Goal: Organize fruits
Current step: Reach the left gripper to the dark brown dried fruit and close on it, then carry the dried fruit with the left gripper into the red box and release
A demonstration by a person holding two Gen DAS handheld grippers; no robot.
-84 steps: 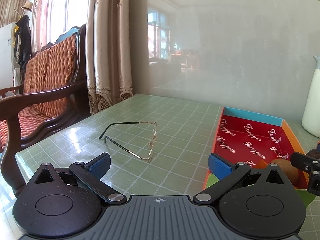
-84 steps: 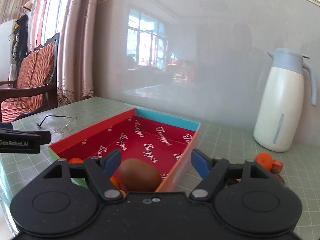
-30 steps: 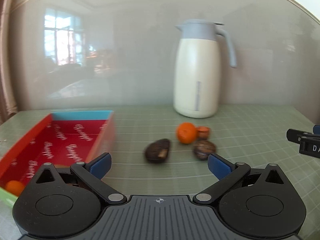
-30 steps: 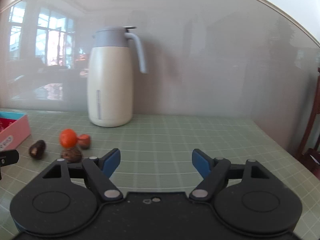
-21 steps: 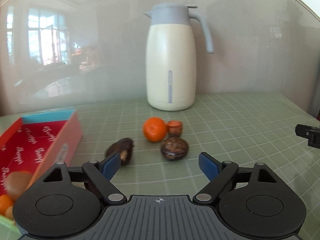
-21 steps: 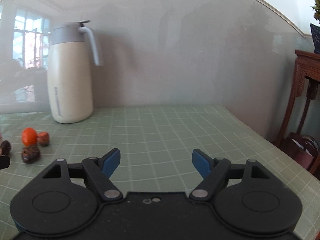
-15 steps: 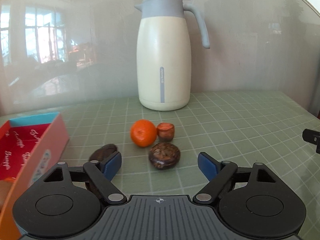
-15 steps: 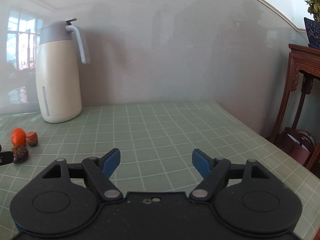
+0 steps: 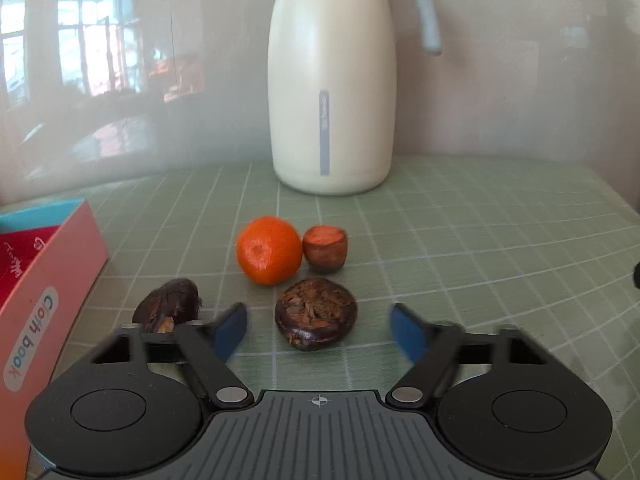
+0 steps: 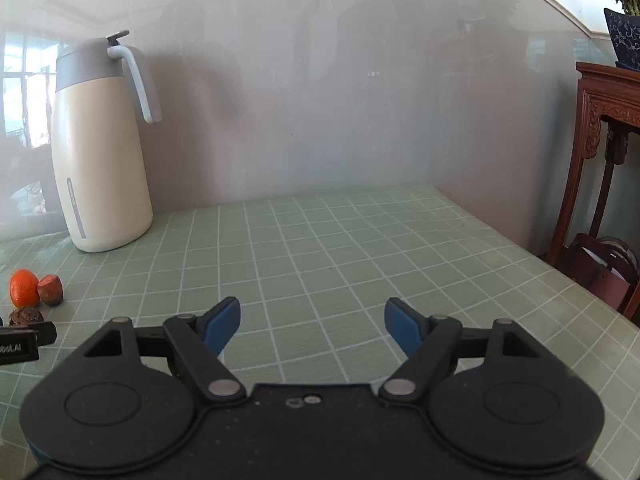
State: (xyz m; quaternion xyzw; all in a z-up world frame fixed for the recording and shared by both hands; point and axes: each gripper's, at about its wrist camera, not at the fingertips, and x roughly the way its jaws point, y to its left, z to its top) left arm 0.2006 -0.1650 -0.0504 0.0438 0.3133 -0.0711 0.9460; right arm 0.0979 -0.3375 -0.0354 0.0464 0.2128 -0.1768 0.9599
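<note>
In the left wrist view my left gripper is open, its blue fingertips on either side of a dark wrinkled round fruit on the green table. Just behind it lie an orange and a small reddish-brown cut fruit. Another dark fruit lies at the left, by the left finger. The red box with a pink wall stands at the left edge. My right gripper is open and empty over bare table; the orange and brown fruits show far left there.
A tall cream jug with a grey lid stands behind the fruits against the glossy wall; it also shows in the right wrist view. The table's right edge borders a dark wooden stand.
My left gripper has moved forward toward the fruits, so the dark round fruit now sits between its fingertips. My right gripper has swung a little further right, away from the fruits.
</note>
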